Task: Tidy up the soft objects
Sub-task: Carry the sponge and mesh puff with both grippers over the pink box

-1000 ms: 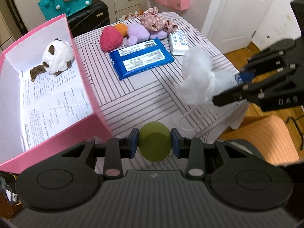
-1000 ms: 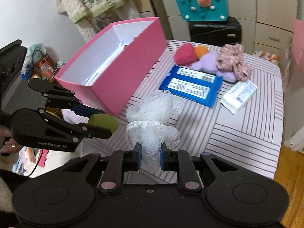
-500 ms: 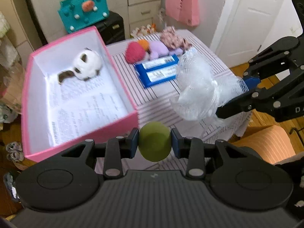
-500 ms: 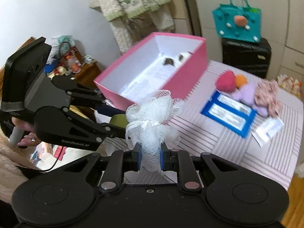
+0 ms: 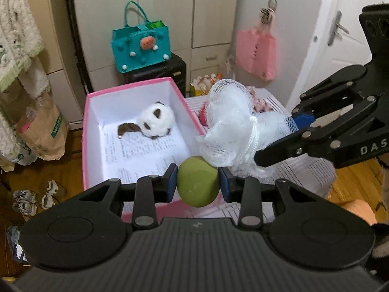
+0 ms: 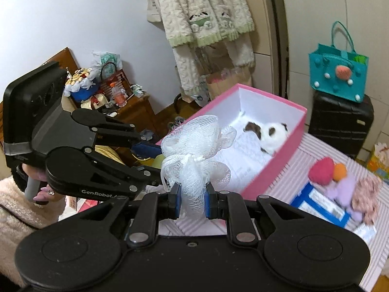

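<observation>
Green ball: the green ball (image 5: 197, 185) sits pinched between the two blue pads of the left gripper (image 5: 197, 186), above the near wall of the pink box (image 5: 83, 131). A second ago it hung over the striped table, beside the box.
Mesh sponge: the white mesh sponge (image 6: 194, 155) is squeezed at its lower part between the narrow jaws of the right gripper (image 6: 193, 200). It now hangs at the near corner of the box, touching or almost touching the ball in the left wrist view.
What changed: both grippers have risen and come toward the box since the earlier frames, and the box interior now fills the middle of both views. The grips look the same.
Box: it holds a white and brown plush toy (image 5: 155, 121) on a printed paper sheet; much floor of the box is free.
Table: on the striped table (image 6: 304, 160) lie a red pompom (image 6: 321, 170), other soft pieces and a blue packet (image 6: 321, 206), well apart from the grippers.
Meaning for task: I judge the carrying is nearly done; the next step is probably to move both objects over the free floor and release them.
</observation>
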{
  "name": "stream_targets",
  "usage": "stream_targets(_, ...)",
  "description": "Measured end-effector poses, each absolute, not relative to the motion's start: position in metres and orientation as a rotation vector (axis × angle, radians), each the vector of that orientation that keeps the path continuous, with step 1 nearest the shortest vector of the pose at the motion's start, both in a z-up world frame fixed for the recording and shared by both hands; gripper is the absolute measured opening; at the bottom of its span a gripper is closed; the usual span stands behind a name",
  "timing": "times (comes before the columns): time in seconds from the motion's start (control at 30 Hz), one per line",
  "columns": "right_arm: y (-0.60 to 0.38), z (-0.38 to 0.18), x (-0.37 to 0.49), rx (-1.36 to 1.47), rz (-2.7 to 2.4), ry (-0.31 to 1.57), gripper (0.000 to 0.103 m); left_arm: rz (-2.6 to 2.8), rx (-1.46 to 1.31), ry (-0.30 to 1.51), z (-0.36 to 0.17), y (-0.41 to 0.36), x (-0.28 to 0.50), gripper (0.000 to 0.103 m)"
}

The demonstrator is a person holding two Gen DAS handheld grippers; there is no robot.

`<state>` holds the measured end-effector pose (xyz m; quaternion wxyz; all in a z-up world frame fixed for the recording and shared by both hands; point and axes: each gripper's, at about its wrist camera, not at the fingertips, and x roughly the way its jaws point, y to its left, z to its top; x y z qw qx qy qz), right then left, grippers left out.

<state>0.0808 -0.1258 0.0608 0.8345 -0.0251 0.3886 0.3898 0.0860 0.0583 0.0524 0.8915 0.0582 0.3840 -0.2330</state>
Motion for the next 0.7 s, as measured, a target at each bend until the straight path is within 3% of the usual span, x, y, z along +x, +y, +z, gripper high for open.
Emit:
stream_targets(0.33, -0.087, 0.046, 0.134, -0.149, 0.768, 0.816, 0.021, -0.408, 0.123, 0.799, 0.025, 0.083, 0.149, 0.035)
stream_targets(0.7, -0.051, -0.015, 0.21, -0.379, 0.725, 0.924, 0.021, -0.32, 0.164, 0.853, -0.016, 0.092, 0.243, 0.035)
